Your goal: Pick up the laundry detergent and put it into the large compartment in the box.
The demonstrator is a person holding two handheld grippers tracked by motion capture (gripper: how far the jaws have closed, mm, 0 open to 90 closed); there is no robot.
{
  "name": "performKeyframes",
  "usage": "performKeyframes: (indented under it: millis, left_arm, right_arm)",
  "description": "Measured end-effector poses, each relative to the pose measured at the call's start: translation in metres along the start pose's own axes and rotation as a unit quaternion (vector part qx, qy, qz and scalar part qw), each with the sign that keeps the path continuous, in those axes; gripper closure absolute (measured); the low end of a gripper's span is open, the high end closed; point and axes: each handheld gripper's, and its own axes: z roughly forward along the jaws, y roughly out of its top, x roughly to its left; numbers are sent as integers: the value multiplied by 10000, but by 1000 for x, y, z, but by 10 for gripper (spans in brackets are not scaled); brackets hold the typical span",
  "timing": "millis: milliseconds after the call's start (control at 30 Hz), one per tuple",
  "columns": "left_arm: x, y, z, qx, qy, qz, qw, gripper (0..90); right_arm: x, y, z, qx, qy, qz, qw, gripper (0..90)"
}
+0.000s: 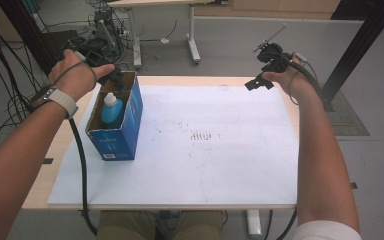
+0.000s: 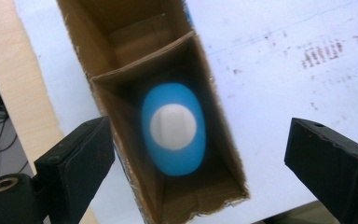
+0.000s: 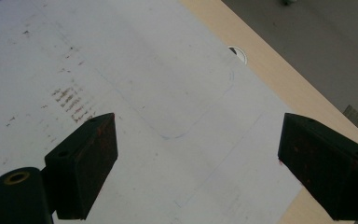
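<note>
A white sheet [image 1: 190, 165] covers most of the wooden table [image 1: 40, 190], with a patch of small dark marks [image 1: 202, 136] near its middle. On the left part of the sheet stands a blue cardboard box [image 1: 122, 132], open at the top and split by a cardboard divider into a nearer and a farther compartment. A blue bottle with a white cap [image 1: 111, 109] stands upright in the nearer compartment; the farther one looks bare.

Above the far end of the box, the left gripper [image 1: 114, 76] points down at it. In the left gripper view its jaws stand wide apart with nothing between the pads, the box [image 2: 168, 140] and the bottle [image 2: 173, 134] lying well below and between them, the white cap facing straight up.

At the far right edge of the table the right gripper [image 1: 260, 80] hangs above the sheet, well apart from the box. In the right gripper view its jaws are also spread wide and hold nothing, over bare sheet [image 3: 158, 84] and the table's wooden edge [image 3: 279, 79].
</note>
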Motion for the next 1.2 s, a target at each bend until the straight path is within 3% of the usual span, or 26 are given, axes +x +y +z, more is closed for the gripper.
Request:
performKeyframes:
  millis: [333, 667, 733, 767, 833, 867, 900, 1033, 1133, 1200]
  left_arm:
    - [-10, 3, -28, -120, -20, 368, 9992, 83]
    - [-20, 6, -61, -307, -150, 946, 9949, 80]
    - [-21, 7, -68, -366, -271, 1199, 9917, 73]
    - [-21, 7, -68, -366, -271, 1199, 9917, 74]
    - [-23, 7, -71, -407, -280, 1367, 9894, 74]
    - [-24, 8, -73, -413, -285, 1544, 9867, 74]
    - [-24, 8, -73, -413, -285, 1544, 9867, 74]
    - [-25, 11, -75, -437, -441, 1804, 9816, 74]
    - [-29, 13, -77, -426, -506, 2001, 9775, 74]
    - [-34, 16, -77, -361, -548, 2201, 9733, 74]
  right_arm:
    - [1, 0, -3, 12, 12, 14, 10000, 120]
    - [3, -1, -6, -17, 45, 1, 10000, 120]
    - [4, -1, -8, -3, 49, 14, 10000, 120]
    - [4, -1, -8, -3, 49, 14, 10000, 120]
    - [5, -1, -9, -1, 56, 15, 10000, 119]
    - [5, 0, -9, 4, 55, 10, 10000, 120]
    - [5, 0, -9, 4, 55, 10, 10000, 120]
    - [7, 0, -11, -4, 63, -25, 10000, 119]
    - [8, 0, -12, -9, 62, -27, 10000, 119]
    - [9, 1, -13, -2, 61, -38, 10000, 118]
